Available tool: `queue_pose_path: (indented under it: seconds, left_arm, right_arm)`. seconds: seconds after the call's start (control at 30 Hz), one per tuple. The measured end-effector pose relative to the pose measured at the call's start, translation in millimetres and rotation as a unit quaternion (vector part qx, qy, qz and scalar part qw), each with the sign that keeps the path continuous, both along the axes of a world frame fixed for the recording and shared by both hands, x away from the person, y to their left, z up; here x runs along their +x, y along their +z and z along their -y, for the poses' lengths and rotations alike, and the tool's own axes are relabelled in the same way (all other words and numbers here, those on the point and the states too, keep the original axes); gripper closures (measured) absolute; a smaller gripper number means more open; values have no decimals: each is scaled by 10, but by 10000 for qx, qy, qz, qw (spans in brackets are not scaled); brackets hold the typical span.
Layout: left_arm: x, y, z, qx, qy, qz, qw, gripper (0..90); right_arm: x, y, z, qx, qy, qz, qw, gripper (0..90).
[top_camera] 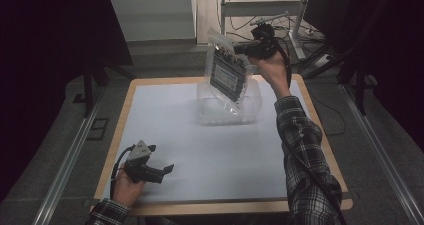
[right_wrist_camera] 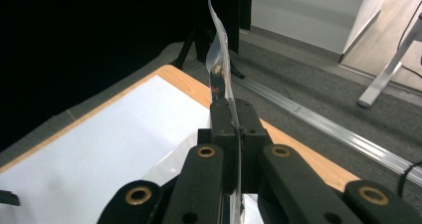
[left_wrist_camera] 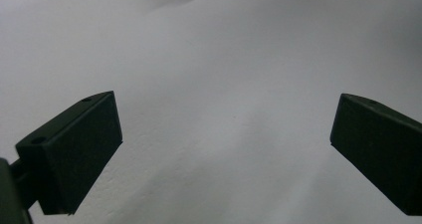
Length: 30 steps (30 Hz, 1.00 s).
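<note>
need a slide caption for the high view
Right gripper lifts a clear bag with a dark flat item above the table; left gripper rests open.

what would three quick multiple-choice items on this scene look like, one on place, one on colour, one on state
1. Where is the clear bag?
A. flat on the sheet
B. held up over the table's far side
C. on the floor

2. What colour is the sheet on the table?
A. white
B. red
C. green

3. How do the left gripper jaws stand?
A. shut on the bag
B. shut on a cable
C. open, holding nothing

Answers:
1 B, the right gripper pinches its edge in the air.
2 A, it shows white inside the wooden rim.
3 C, the left gripper view shows them wide apart over bare sheet.
</note>
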<state>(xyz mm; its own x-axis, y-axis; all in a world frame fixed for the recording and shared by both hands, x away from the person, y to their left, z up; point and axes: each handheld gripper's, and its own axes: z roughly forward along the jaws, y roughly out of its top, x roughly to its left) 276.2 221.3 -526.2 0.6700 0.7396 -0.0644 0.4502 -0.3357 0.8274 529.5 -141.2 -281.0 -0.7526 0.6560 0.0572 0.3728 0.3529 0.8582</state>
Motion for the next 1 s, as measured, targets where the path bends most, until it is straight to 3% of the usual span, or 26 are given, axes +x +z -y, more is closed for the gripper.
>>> queue_pose_path:
  seconds: [0.67, 0.87, 1.0]
  left_arm:
    - [-3, -2, 15, 20, -18, 1, 10000, 0]
    - [-1, -3, 17, 23, -23, -6, 10000, 0]
    - [-1, -4, 30, 43, -46, -16, 10000, 0]
  right_arm:
    - [145, -426, -226, -276, 46, -296, 9992, 888]
    - [171, -489, -192, -394, -143, -268, 9988, 888]
    - [176, -525, -156, -347, -90, -272, 9990, 888]
